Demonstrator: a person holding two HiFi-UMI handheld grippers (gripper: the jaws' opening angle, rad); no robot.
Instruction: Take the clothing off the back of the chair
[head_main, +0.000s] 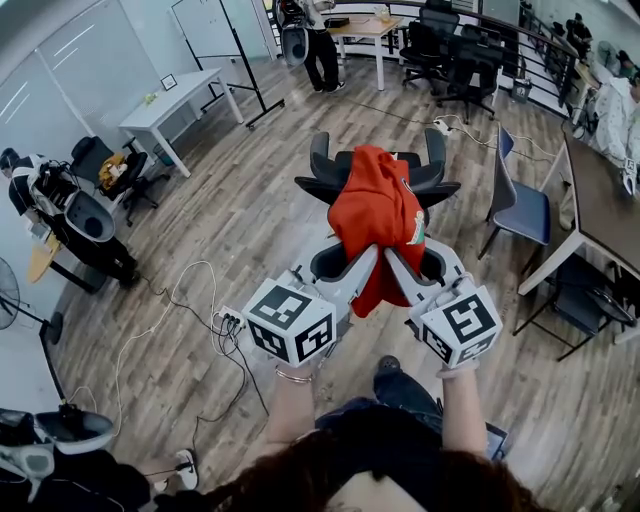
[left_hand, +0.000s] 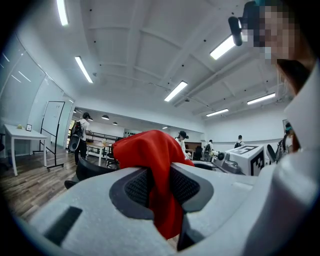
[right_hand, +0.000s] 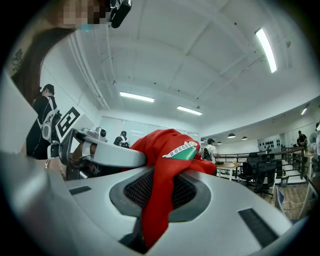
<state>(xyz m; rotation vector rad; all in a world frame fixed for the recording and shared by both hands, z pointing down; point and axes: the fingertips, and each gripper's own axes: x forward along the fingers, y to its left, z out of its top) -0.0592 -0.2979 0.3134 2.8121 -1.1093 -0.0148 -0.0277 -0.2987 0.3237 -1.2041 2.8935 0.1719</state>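
Observation:
A red garment (head_main: 377, 215) with a green and white patch hangs between my two grippers, over a black office chair (head_main: 322, 172). In the head view its upper part still lies against the chair's back. My left gripper (head_main: 372, 252) is shut on a fold of the red cloth (left_hand: 159, 165), which hangs down between the dark pads. Close beside it, my right gripper (head_main: 391, 253) is shut on another fold (right_hand: 162, 187), with the patch (right_hand: 181, 151) just past the jaws. Both grippers point level, side by side.
A blue chair (head_main: 520, 205) and a dark table (head_main: 600, 205) stand at the right. White cables (head_main: 190, 300) and a power strip (head_main: 230, 320) lie on the wood floor at the left. A white table (head_main: 175, 100) and people stand farther off.

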